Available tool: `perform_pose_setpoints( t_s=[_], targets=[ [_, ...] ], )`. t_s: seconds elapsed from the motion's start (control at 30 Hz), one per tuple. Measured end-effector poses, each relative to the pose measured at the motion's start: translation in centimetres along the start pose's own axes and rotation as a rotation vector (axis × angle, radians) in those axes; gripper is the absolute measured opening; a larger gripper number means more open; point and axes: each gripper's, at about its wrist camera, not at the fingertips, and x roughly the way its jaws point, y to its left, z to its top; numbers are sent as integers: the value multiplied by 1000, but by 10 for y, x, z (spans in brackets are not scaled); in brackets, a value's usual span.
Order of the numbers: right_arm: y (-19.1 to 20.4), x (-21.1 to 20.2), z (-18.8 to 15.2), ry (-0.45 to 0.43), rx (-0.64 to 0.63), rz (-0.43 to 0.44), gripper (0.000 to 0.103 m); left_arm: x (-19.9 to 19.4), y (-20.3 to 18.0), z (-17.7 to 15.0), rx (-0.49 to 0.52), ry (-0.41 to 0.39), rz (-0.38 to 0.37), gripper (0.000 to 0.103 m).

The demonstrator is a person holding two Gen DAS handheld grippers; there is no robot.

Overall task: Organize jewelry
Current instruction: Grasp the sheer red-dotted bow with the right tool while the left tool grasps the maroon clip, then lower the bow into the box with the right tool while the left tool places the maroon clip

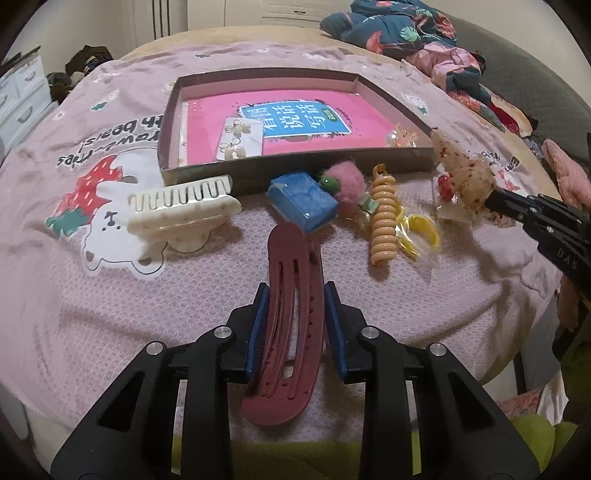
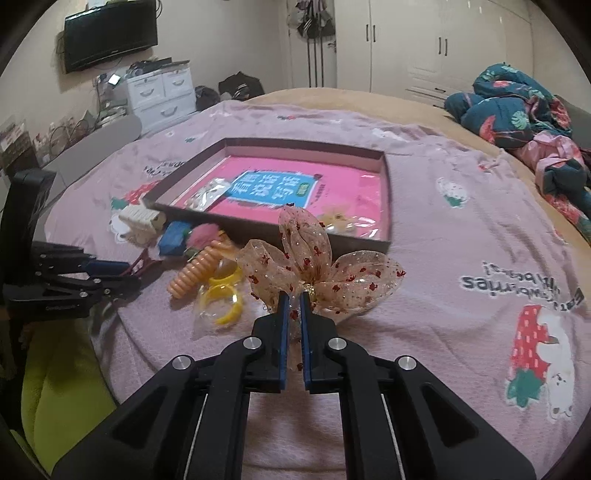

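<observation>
My left gripper [image 1: 294,291] is shut on a long maroon hair clip [image 1: 286,314], which runs out between its blue pads toward the tray. My right gripper [image 2: 294,295] is shut on a sheer beige bow with red dots [image 2: 314,266], held above the blanket; the same bow [image 1: 463,173] shows at the right in the left wrist view. A shallow cardboard tray [image 1: 295,168] with a pink book inside holds earring cards [image 1: 238,142] and a clear packet [image 1: 400,138]. In front of it lie a cream claw clip [image 1: 181,210], a blue box [image 1: 304,201], a pink pompom [image 1: 347,181], an orange spiral tie [image 1: 384,218] and yellow rings [image 2: 223,295].
Everything rests on a pink blanket [image 2: 443,258] with bear and strawberry prints over a bed. Bundled dark floral clothes [image 2: 524,122] lie at the far right. White drawers [image 2: 160,90] and a wall screen [image 2: 110,33] stand beyond the bed's left side.
</observation>
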Motion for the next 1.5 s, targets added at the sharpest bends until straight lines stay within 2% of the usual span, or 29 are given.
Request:
perform_pose_setpoints(
  t_s=[0.3, 0.57, 1.0, 1.5],
  targets=[
    [-15, -5, 1, -16, 34, -33, 5, -15, 9, 1, -39, -39, 5, 22],
    [-10, -5, 5, -32, 29, -14, 5, -28, 22, 8, -78, -75, 15, 22],
    [7, 4, 29, -67, -2, 34, 5, -43, 33, 48, -99, -153, 37, 22],
    [4, 17, 57, -109, -10, 43, 5, -23, 29, 92, -121, -176, 11, 22]
  ],
)
